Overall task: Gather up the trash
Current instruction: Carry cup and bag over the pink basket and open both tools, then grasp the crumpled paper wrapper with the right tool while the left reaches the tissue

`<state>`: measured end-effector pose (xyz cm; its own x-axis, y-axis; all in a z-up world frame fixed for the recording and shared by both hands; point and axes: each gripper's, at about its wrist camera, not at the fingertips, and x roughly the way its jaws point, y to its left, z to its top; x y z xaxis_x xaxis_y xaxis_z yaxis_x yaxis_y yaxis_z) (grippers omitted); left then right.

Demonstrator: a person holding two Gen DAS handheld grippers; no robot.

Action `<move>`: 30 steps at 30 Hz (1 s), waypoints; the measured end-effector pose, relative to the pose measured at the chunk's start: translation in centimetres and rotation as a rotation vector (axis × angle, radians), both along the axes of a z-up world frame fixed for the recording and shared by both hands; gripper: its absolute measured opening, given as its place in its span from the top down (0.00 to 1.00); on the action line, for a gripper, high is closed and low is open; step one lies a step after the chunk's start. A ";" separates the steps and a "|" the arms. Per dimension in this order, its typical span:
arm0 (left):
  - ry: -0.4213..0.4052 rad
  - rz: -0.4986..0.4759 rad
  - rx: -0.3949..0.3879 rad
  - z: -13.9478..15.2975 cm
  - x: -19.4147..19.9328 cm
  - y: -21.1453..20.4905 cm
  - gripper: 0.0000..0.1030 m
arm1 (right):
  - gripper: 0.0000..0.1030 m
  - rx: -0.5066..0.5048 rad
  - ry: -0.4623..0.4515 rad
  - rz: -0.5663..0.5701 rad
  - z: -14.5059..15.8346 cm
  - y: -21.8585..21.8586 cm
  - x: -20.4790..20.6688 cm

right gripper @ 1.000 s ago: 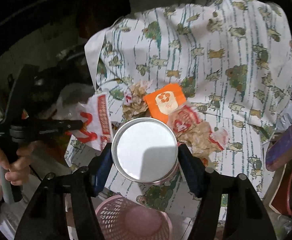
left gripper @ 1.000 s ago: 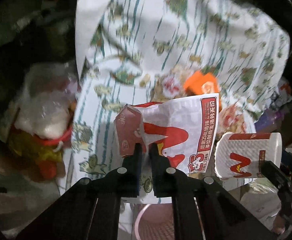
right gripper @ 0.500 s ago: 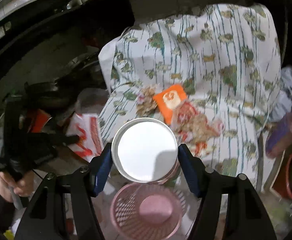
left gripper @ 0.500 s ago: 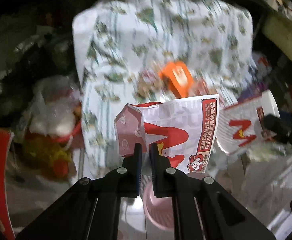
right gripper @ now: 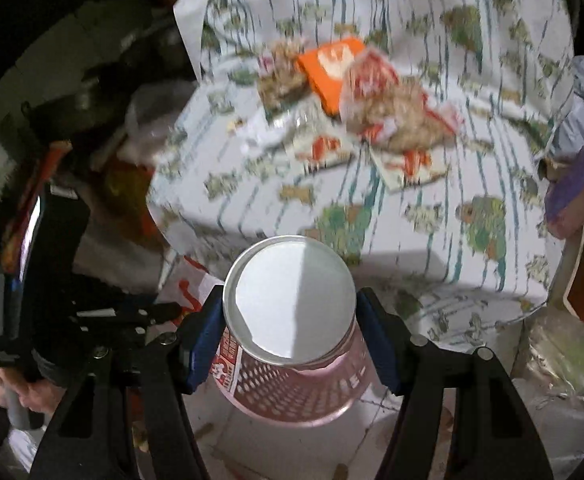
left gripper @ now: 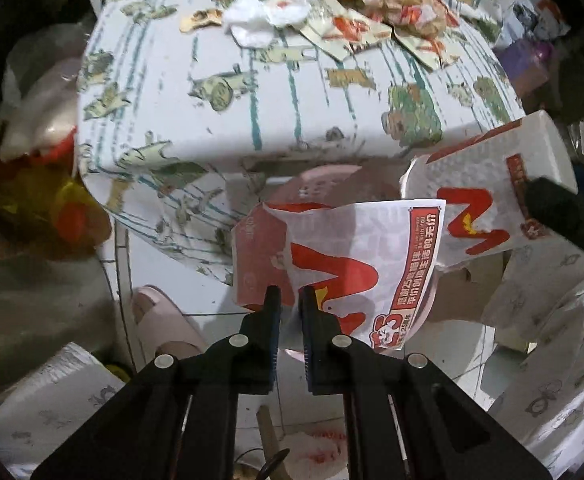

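My left gripper (left gripper: 290,300) is shut on a white and red paper wrapper (left gripper: 355,264) and holds it over the pink basket (left gripper: 323,184) on the floor. My right gripper (right gripper: 290,320) is shut on a white paper cup (right gripper: 290,296), seen bottom-on, held just above the pink basket (right gripper: 292,396). The same cup (left gripper: 487,196) with a red M shows at right in the left wrist view. More trash lies on the table: an orange packet (right gripper: 331,64), crumpled wrappers (right gripper: 399,116) and a white tissue (left gripper: 260,16).
The table wears a patterned cloth (left gripper: 252,100) with its front edge right over the basket. A pink slipper (left gripper: 160,320) and paper rolls (left gripper: 52,396) lie on the tiled floor. Plastic bags (left gripper: 40,184) stand at left, a purple box (right gripper: 575,184) at right.
Both grippers have dropped from above the table to below its front edge, and now hold the wrapper and the cup over the pink basket.
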<state>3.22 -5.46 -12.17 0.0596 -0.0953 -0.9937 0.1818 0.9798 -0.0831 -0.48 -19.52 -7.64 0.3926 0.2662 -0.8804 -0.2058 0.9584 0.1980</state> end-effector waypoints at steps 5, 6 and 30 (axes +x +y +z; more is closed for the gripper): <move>-0.061 -0.004 -0.023 1.5 0.4 -0.1 0.41 | 0.38 0.033 0.062 -0.010 -1.6 -0.7 0.6; -0.084 0.000 -0.020 2.1 0.6 0.0 0.34 | 0.37 0.044 0.074 -0.013 -1.8 -0.8 0.7; -0.705 0.209 0.049 14.4 0.0 6.2 0.19 | 0.14 -0.010 -0.323 -0.075 5.8 -0.8 -0.2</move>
